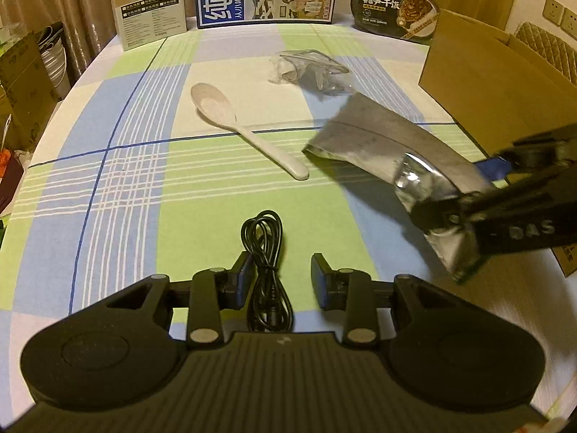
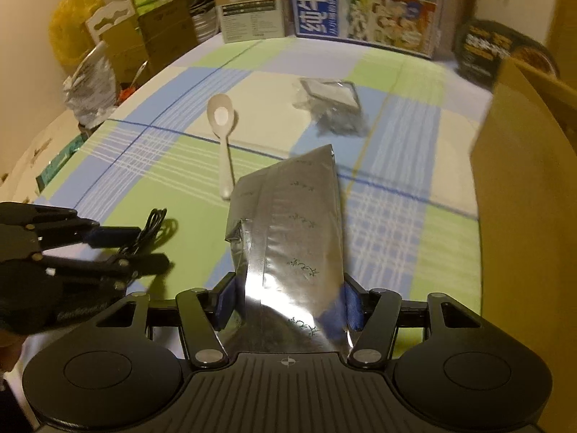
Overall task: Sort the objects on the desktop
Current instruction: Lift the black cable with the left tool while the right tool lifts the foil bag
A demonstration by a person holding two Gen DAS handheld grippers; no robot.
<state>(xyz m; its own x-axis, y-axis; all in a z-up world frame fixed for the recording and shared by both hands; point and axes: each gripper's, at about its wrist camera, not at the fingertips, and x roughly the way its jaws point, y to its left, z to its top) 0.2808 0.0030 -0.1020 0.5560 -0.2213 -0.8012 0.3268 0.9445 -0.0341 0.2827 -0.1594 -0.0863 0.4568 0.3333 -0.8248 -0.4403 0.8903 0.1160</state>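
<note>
Right claw (image 2: 288, 303) clamps silver foil pouch (image 2: 288, 238), raised above tabletop (image 1: 108, 187). Left claw (image 1: 281, 278), jaws narrow, straddles coiled black cable (image 1: 267, 270), grip unclear. White spoon (image 1: 238, 126) lies farther off, near centre.

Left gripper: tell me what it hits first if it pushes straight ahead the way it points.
Most likely the coiled black cable, which lies between the left gripper's open fingers, then the checked tablecloth under it. The white spoon lies farther off.
</note>
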